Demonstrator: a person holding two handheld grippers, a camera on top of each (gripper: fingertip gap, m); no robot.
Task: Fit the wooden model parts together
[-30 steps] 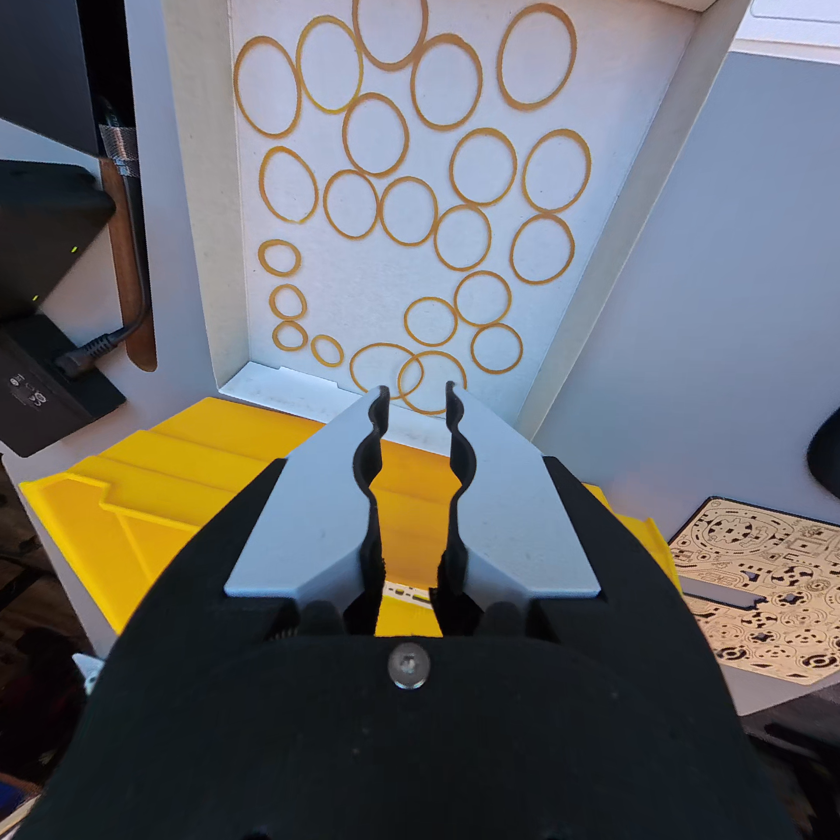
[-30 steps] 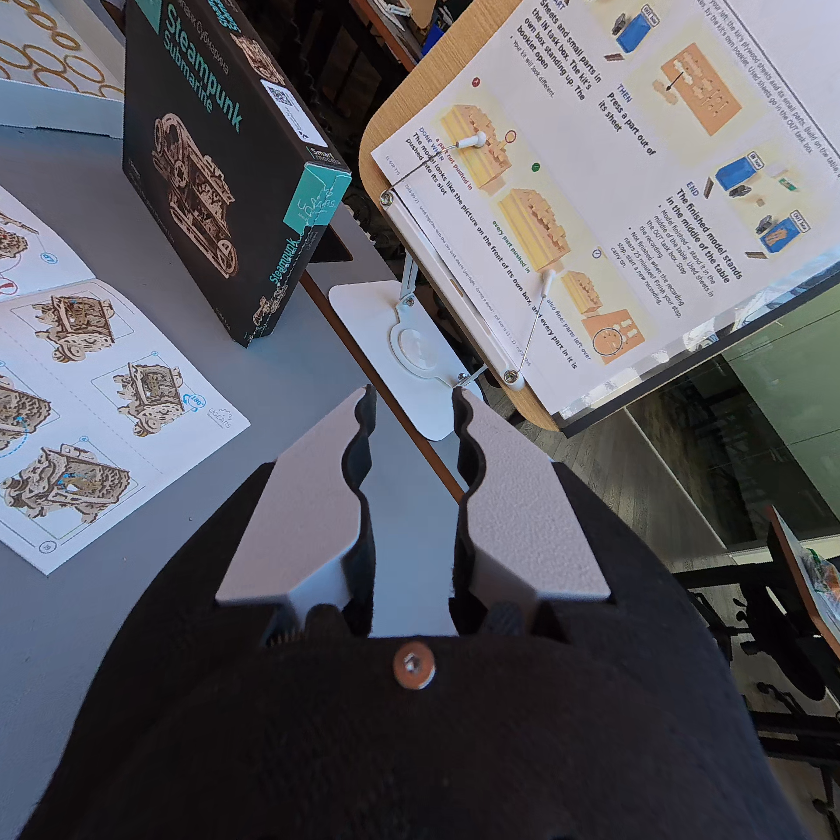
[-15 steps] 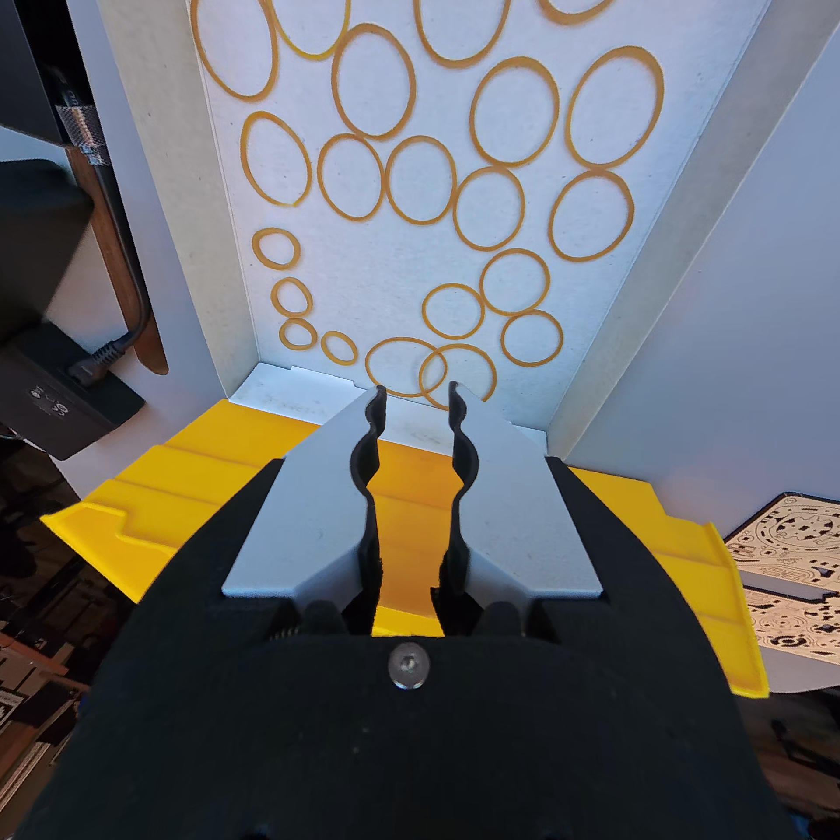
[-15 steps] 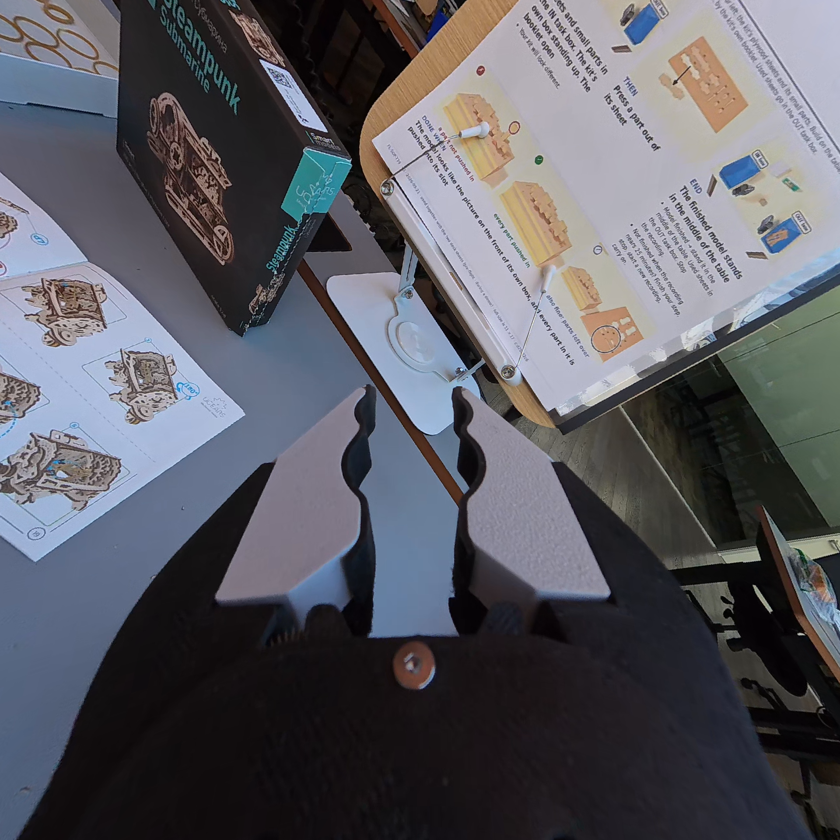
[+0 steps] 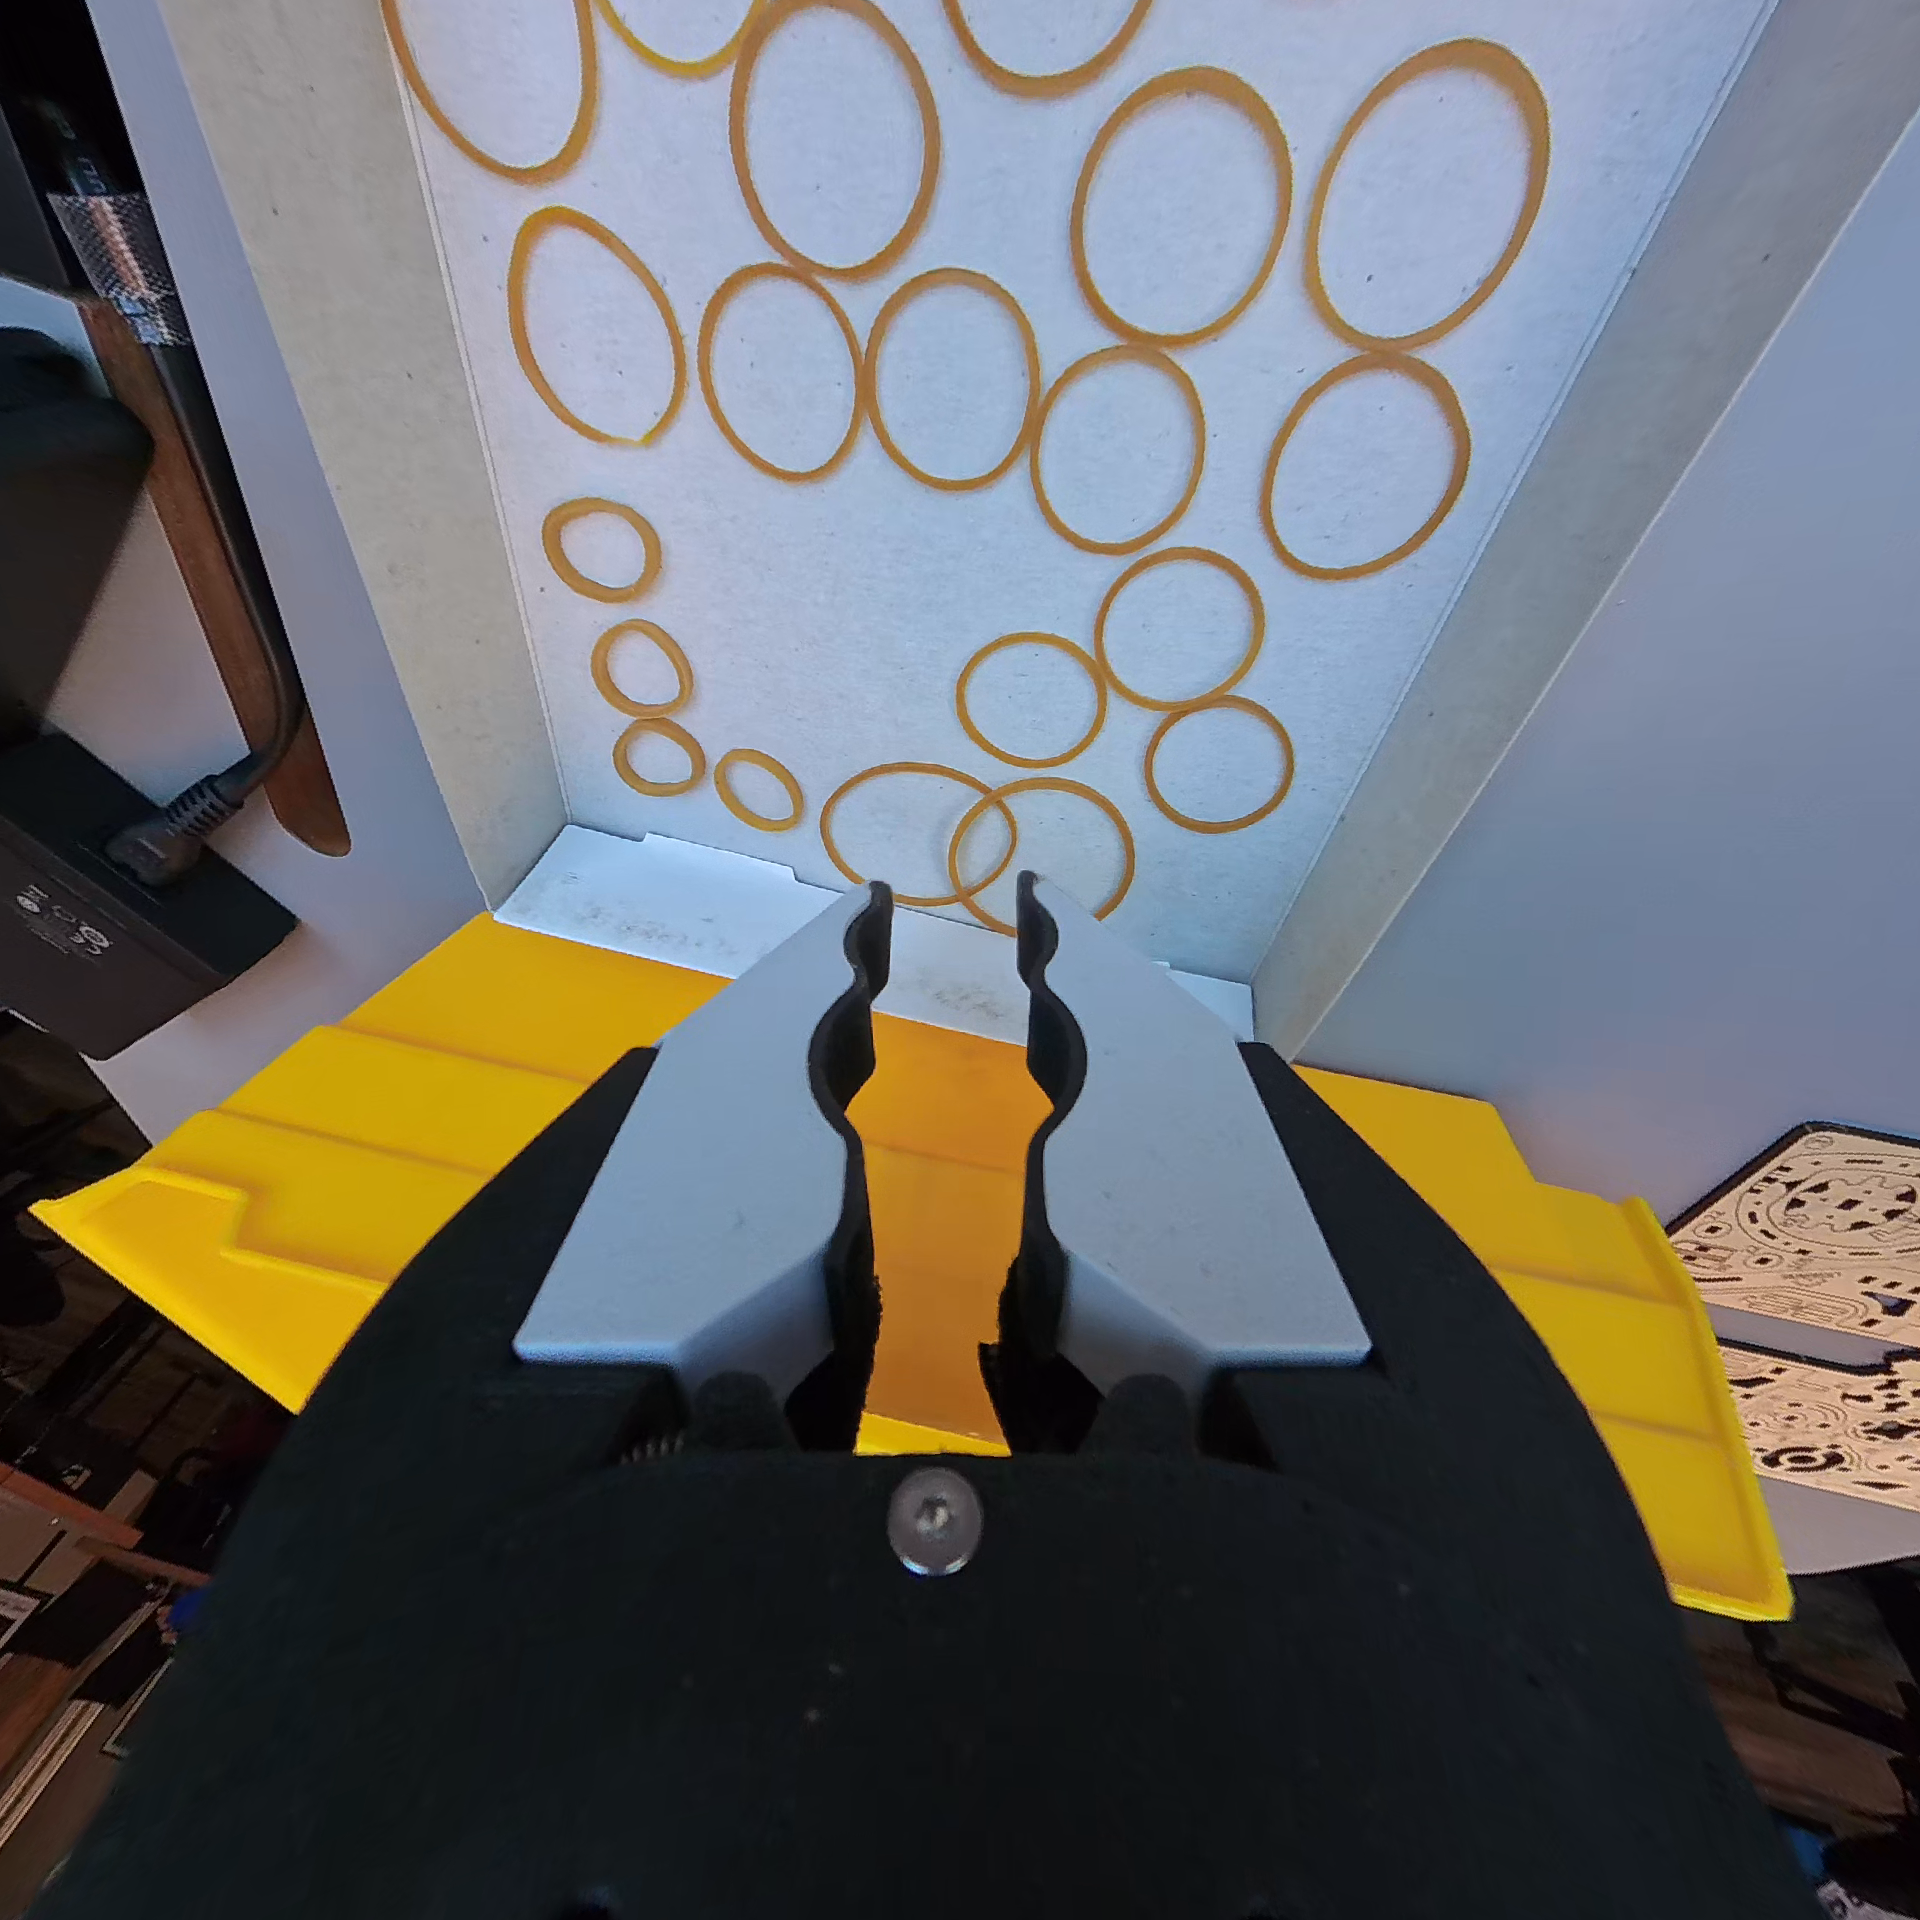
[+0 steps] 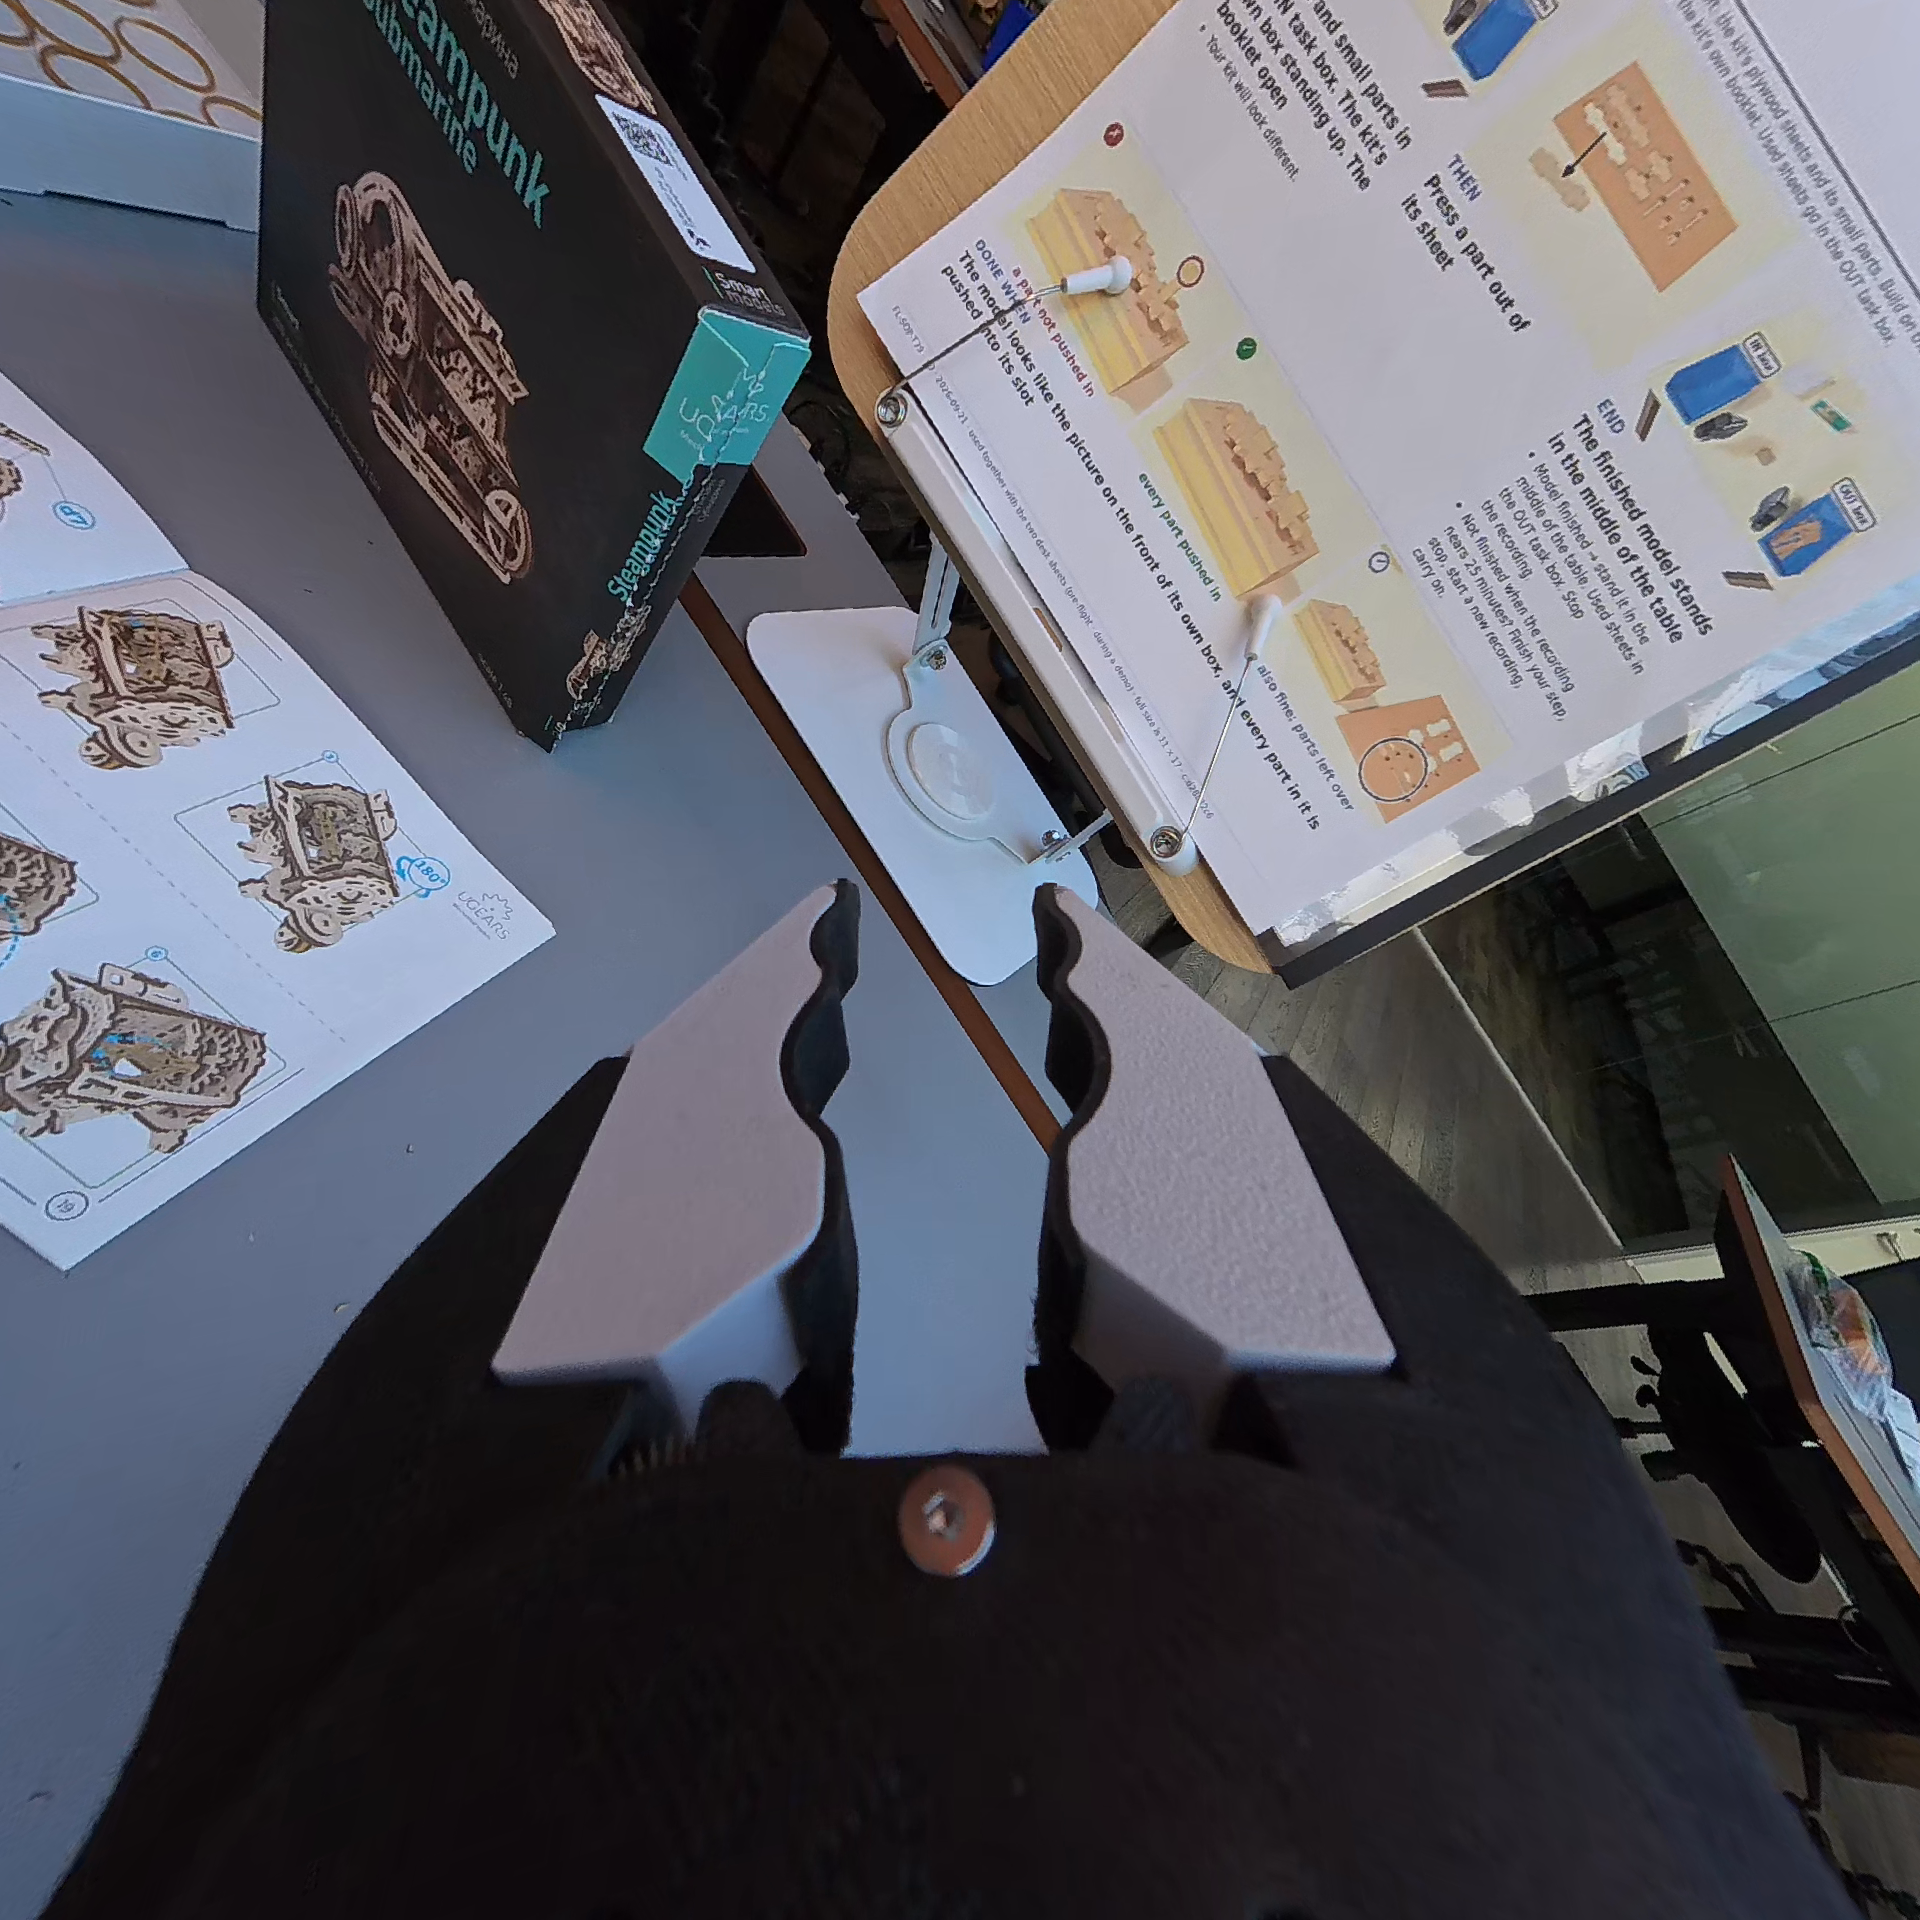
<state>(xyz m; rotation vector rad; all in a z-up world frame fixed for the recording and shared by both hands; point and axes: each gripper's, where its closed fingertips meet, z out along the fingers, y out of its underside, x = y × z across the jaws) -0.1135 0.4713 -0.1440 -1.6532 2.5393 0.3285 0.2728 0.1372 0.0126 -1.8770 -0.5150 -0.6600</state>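
My left gripper (image 5: 951, 896) is open and empty, above a yellow plastic bin (image 5: 416, 1101) and just short of a white cardboard tray (image 5: 862, 582) holding several tan rubber bands (image 5: 951, 379). A laser-cut plywood parts sheet (image 5: 1813, 1309) lies at the right edge of the left wrist view. My right gripper (image 6: 945, 904) is open and empty, over the grey table (image 6: 644, 831) near its right edge. An open assembly booklet (image 6: 208, 831) lies to its left, and the dark model kit box (image 6: 468, 343) stands behind it.
A white stand (image 6: 935, 769) holds an instruction sheet on a wooden board (image 6: 1403, 416) beyond the table's right edge. A black device with a cable (image 5: 94, 914) sits left of the tray. The floor lies beyond the table edge on the right. One gripper's finger ends stand about 55 cm off the other's.
My left gripper has drawn back and shifted left, so more of the yellow bin shows and the plywood sheet sits farther right. My right gripper has shifted slightly. Both stay open.
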